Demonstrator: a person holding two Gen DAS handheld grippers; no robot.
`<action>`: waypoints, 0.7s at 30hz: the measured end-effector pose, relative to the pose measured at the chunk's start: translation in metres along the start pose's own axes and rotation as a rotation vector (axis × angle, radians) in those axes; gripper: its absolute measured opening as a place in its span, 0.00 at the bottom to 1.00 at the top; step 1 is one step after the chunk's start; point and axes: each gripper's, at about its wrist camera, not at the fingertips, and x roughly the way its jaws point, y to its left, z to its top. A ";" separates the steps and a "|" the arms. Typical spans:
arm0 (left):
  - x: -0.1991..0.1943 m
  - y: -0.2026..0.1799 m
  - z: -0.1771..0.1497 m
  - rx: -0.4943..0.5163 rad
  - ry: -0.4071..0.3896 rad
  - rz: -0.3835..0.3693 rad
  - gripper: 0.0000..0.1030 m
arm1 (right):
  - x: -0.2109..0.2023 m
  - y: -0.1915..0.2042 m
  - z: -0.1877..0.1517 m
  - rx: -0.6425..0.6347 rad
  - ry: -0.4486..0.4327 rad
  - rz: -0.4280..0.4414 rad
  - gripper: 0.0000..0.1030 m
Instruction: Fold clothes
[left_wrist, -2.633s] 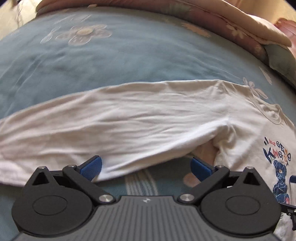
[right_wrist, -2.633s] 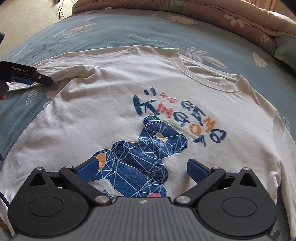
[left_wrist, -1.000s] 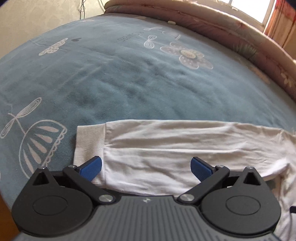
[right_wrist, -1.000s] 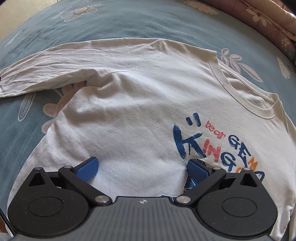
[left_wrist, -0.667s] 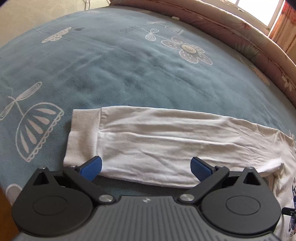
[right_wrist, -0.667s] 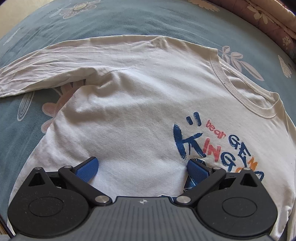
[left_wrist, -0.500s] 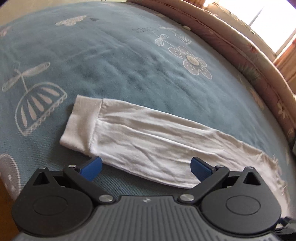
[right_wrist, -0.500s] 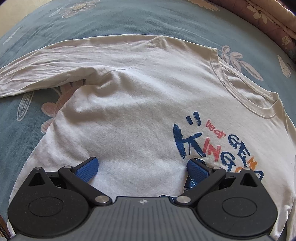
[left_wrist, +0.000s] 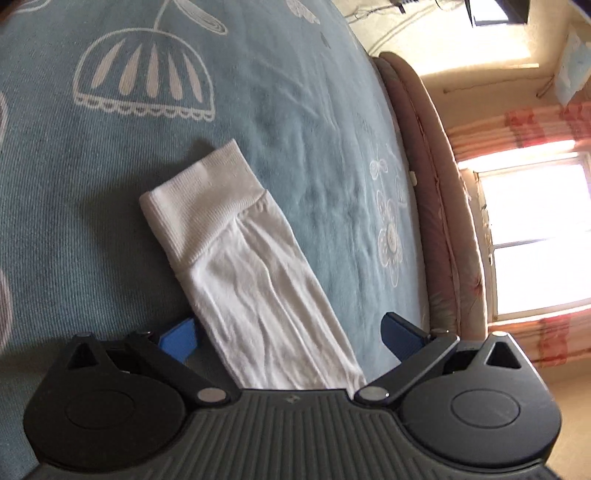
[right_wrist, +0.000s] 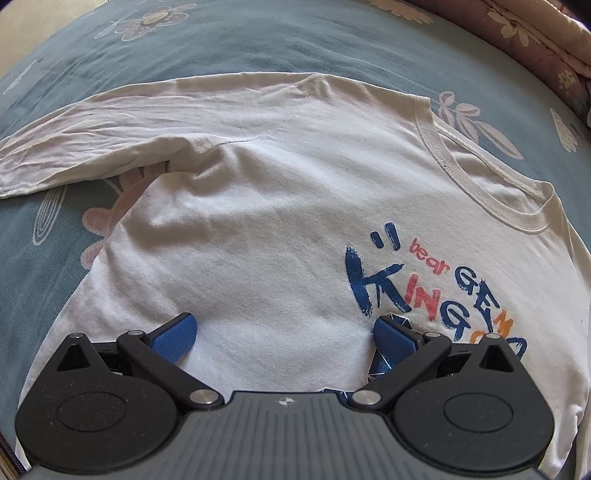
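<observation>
A white long-sleeved shirt (right_wrist: 266, 236) with a blue bear print and the lettering "bear KING GEMO" lies flat, front up, on the bed. Its sleeve (left_wrist: 258, 288) stretches out sideways, and the ribbed cuff (left_wrist: 199, 199) rests on the blue cover. My left gripper (left_wrist: 288, 338) is open and straddles the sleeve a little below the cuff, its blue pads on either side of the fabric. Over the shirt's chest my right gripper (right_wrist: 284, 334) hovers open, holding nothing. The shirt's hem is hidden beneath the right gripper body.
The bed has a blue cover (left_wrist: 280, 110) with white flower and dragonfly patterns. A pink floral quilt (right_wrist: 535, 40) lies bunched along the far edge. In the left wrist view a padded bed edge (left_wrist: 436, 206), a bright window (left_wrist: 535, 236) and orange curtains show.
My left gripper has rolled sharply and swung along the sleeve toward the cuff, so the sleeve now runs between its open fingers. The right gripper has barely moved.
</observation>
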 end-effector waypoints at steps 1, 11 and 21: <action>0.000 0.002 0.001 -0.016 -0.019 -0.012 0.99 | 0.000 0.000 0.000 0.002 0.001 -0.001 1.00; 0.012 0.003 0.004 -0.039 -0.103 -0.070 0.99 | 0.000 0.000 0.000 0.009 -0.006 -0.003 1.00; 0.012 0.005 -0.002 0.030 -0.098 -0.112 0.99 | 0.000 0.000 0.000 0.015 -0.007 -0.003 1.00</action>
